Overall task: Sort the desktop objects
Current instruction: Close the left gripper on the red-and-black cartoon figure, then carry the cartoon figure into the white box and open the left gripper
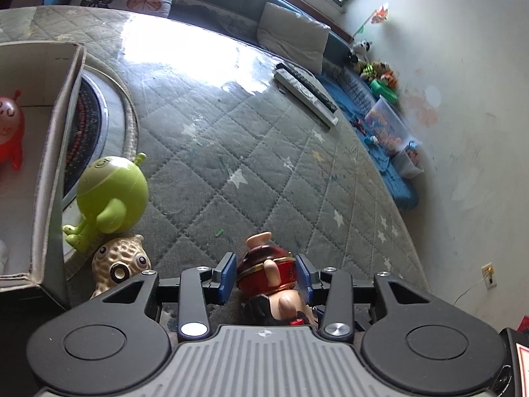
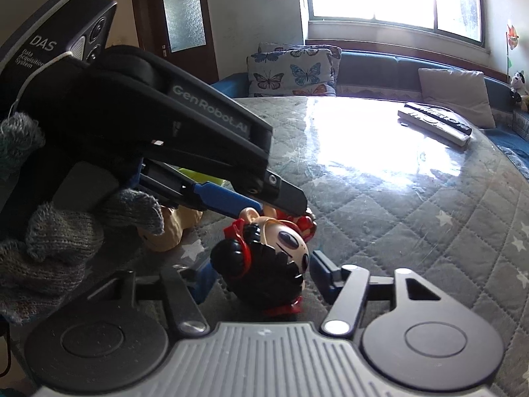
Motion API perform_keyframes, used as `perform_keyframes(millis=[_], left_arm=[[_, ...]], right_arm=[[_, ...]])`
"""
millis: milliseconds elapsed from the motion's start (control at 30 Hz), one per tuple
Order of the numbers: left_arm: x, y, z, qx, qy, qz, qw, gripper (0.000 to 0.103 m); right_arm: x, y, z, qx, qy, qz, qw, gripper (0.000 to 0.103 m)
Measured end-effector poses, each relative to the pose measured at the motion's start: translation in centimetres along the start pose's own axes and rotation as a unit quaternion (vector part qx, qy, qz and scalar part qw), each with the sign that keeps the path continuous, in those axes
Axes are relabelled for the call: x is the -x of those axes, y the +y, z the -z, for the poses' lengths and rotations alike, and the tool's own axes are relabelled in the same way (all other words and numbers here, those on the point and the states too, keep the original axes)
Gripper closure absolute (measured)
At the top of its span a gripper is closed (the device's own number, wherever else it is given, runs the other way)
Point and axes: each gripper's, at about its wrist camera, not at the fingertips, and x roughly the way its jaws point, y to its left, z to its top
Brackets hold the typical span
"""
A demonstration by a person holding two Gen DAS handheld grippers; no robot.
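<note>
A doll in a red dress with black hair (image 1: 268,276) lies on the quilted table cover. My left gripper (image 1: 266,278) is shut on the doll's red body, blue pads on both sides. In the right wrist view the doll (image 2: 274,258) lies head toward the camera, and my right gripper (image 2: 263,279) stands around its black-haired head with the jaws spread apart and not pressing it. The left gripper (image 2: 281,206) reaches in from the upper left onto the doll's body.
A green alien toy (image 1: 110,195) and a peanut figure (image 1: 120,263) stand left of the doll, beside a cardboard box (image 1: 56,165) holding a red toy (image 1: 10,132). Two remote controls (image 1: 307,94) lie far across the table. A gloved hand (image 2: 59,241) holds the left gripper.
</note>
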Motion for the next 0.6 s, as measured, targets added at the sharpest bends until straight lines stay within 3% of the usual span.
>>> perform_keyframes(millis=[600], left_arm=[[-0.08,-0.35,0.36,-0.01,0.002,-0.001,1.0,0.059]], right_arm=[[0.21,0.05,0.07,-0.007,-0.003,0.008,1.0,0.049]])
